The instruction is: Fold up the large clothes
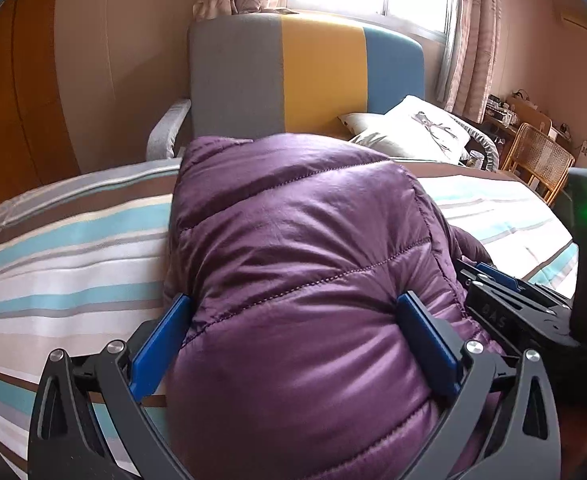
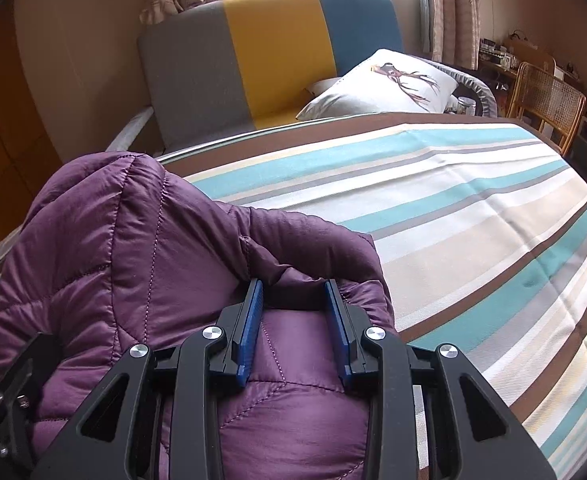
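Nearest the cameras, the purple puffer jacket is bunched into a thick folded bundle at the near edge of the striped bed, towards its left side. The left gripper has its jaws spread wide around a fat quilted bulge, while the right gripper is narrowed onto a smaller fold just beside it. The risk, as I judge it, is the slick padded fabric springing back: the left's broad hold looks loose, so the bulge could slip out and the fold open. Both grippers point forward and slightly downward, close together over the bundle. Beyond lie bare bedspread, a pillow at the far edge, and the headboard.
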`<state>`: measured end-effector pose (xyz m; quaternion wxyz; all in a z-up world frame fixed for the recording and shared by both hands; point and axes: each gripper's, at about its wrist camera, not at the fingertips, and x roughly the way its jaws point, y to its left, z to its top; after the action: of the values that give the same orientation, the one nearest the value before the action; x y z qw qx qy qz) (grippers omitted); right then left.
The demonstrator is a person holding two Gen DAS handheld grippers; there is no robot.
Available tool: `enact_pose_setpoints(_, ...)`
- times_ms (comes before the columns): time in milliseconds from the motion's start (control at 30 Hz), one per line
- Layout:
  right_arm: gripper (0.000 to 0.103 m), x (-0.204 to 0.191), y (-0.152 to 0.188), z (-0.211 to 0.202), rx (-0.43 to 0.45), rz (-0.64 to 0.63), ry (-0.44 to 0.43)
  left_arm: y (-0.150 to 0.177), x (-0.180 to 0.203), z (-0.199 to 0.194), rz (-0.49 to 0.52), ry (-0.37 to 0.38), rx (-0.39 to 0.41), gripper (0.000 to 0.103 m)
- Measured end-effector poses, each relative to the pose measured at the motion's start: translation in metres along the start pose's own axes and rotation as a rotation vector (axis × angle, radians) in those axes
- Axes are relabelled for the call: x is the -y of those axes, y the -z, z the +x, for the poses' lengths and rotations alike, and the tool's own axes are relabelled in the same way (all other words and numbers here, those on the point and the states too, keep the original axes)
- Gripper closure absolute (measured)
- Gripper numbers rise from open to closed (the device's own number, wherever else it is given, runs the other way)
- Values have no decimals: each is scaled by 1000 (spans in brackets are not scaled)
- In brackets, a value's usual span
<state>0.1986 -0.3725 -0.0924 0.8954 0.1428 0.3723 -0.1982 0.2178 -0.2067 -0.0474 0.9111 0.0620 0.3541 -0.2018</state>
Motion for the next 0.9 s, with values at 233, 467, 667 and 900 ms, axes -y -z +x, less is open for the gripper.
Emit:
enact_pose_setpoints(233, 71, 3, 2, -2, 4, 24, -17, -39, -3, -12, -42, -78, 39, 3)
enact_pose_setpoints(467, 71, 5, 2, -1, 5, 31, -18, -40, -14, 47, -74, -112, -108, 4)
enact_pose_setpoints(667, 71, 4, -2, -2, -5, 14, -22, -34, -19, 49, -81, -106, -114, 4)
enact_pose_setpoints(900, 71, -10, -34, -56, 81, -93, -178, -40, -28, 11, -114, -79, -81, 3)
